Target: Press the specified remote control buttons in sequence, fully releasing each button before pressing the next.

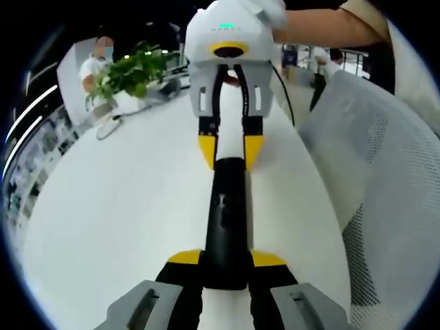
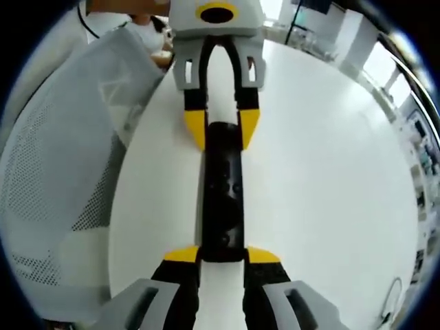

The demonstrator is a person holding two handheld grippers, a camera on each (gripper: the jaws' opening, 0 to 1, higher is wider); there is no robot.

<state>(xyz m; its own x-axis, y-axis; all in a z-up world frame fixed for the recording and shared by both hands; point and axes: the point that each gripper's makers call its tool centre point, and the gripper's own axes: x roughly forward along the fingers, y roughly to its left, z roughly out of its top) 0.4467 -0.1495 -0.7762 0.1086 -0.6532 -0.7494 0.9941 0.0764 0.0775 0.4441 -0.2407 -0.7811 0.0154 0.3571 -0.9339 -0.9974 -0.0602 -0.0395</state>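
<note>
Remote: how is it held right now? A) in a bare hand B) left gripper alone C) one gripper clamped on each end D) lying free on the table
C: the black remote has the left gripper shut on its near end and the right gripper on its far end, above the white table.

The buttons on the black remote [image 2: 223, 199] are too blurry to tell apart, and both its ends hide between claw tips.

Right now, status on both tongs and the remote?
Left tongs clamp the near end of the black remote. Right tongs clamp the opposite end. Remote held over the white table. Mesh chair alongside, nothing blocking.
</note>
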